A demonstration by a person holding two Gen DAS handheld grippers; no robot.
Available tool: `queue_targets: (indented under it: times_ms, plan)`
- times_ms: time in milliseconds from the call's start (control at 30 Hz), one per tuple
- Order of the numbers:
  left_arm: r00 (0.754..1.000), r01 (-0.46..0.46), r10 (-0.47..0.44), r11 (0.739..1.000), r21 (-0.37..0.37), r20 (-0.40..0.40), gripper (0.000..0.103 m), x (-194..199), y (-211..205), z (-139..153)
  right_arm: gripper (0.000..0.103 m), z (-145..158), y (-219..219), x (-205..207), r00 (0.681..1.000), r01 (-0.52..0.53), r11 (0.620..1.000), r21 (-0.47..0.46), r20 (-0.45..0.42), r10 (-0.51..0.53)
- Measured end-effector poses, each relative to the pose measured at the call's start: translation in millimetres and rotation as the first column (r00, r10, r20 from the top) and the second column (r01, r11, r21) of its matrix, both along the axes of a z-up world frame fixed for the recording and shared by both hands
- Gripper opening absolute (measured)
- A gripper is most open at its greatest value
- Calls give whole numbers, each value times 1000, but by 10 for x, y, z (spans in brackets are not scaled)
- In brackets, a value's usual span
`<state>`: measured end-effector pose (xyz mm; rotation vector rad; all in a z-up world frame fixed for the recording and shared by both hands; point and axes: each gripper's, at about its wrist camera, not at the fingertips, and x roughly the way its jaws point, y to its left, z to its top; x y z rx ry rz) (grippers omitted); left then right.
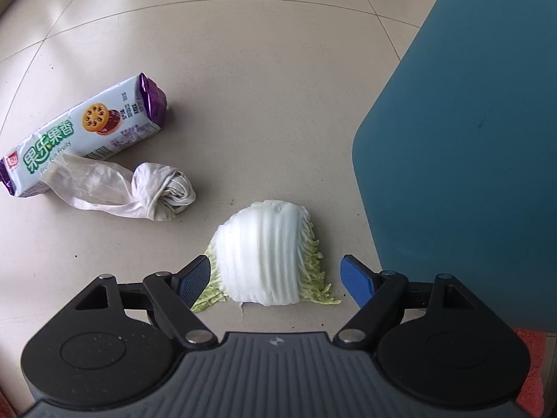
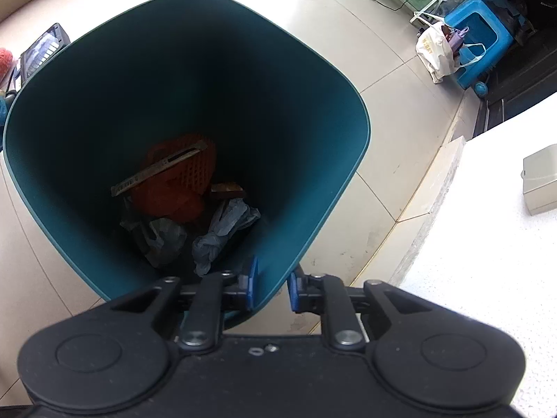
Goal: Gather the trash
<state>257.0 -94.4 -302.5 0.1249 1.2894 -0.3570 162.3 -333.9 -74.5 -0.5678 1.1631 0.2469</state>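
Pale beige floor tiles (image 2: 390, 45) with thin grout lines, glossy under soft daylight. Beyond them, at the far edge, a blue plastic stool (image 2: 482, 40); against it, a white shopping bag (image 2: 435, 52). Nearer than the stool, a white speckled ledge (image 2: 480, 244).

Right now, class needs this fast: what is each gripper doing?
Left gripper: open, around the cabbage piece on the floor, not yet closed.
Right gripper: shut on the bin wall.
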Motion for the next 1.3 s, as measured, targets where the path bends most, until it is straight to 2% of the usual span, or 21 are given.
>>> queue_targets:
  times_ms: [133,200,433,567,867,933,1067,1200,1300]
  plan:
    - [1000,16,-16,1000,-3,-17,82,33,-94,-158,18,13,0,8,1000,-4,1000,-2,-9,4]
    - [1000,14,-13,1000,25,-3,82,42,-147,-214,18,11,0,25,1000,-6,1000,-7,-13,6]
    - [997,-71,73,996,54,-30,82,128,-71,-424,18,3,5,47,1000,-3,1000,-9,-15,3]
    - [996,-81,82,996,47,-41,85,128,-57,-441,18,-1,13,51,1000,0,1000,-11,-17,0]
    - [990,-125,127,992,30,-64,86,212,-6,-418,18,-5,12,47,1000,1,1000,-12,-13,-1]
    - [989,-132,135,990,45,-62,81,226,0,-416,18,-2,9,48,1000,2,1000,-10,-13,-2]
    - [986,-155,159,985,69,-44,62,238,73,-380,18,4,0,45,1000,1,1000,-6,-10,-1]
    - [981,-185,187,982,42,-49,58,221,207,-346,18,8,-7,40,1000,0,1000,-6,-8,-1]
    - [978,-203,205,978,50,-38,58,184,291,-304,18,9,-6,35,1000,0,1000,-6,-7,0]
